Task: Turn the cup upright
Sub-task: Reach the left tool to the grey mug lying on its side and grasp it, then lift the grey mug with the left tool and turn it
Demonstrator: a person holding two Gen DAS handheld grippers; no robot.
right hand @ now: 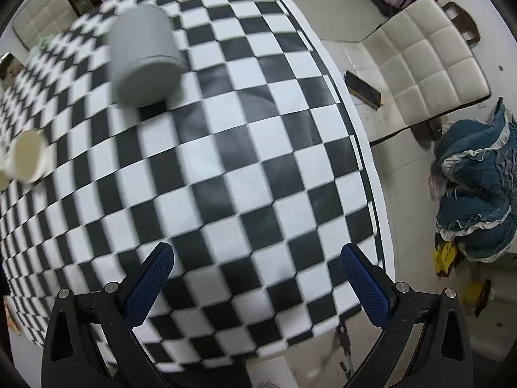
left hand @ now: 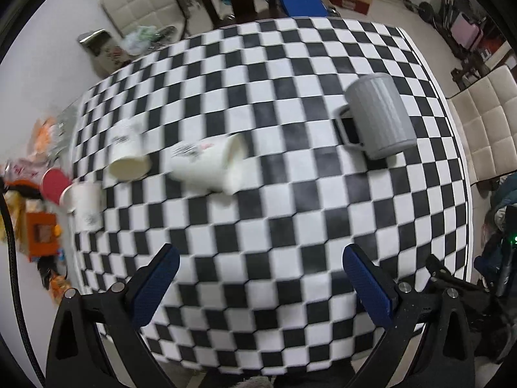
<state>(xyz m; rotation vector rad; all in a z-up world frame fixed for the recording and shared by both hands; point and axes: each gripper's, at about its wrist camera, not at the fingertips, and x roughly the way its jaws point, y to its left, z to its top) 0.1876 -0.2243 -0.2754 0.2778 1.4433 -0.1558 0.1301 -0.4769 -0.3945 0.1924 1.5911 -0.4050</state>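
Both grippers hung above the near part of the checkered tablecloth (left hand: 265, 200), tilted down toward it, well back from every cup. The left gripper (left hand: 260, 270) had its tongs spread wide with nothing between them, the blue textured pads (left hand: 155, 283) on black angular frames. The right gripper (right hand: 257, 270) was held the same way, wide and empty, over the cloth near the table's right edge.

The cloth was smooth, a black-and-white check with a white border, draped over a rounded table. The largest vessel was the grey ribbed mug (left hand: 379, 114), cylindrical with a dark squared handle, standing mouth-down on the far right of the cloth; the right wrist view showed its flat base uppermost (right hand: 143, 55). Left of centre lay the white paper cup (left hand: 210, 165) on its side, printed, its open mouth facing right. Further left were two more paper cups (left hand: 129, 152), blurred, near the table's edge.
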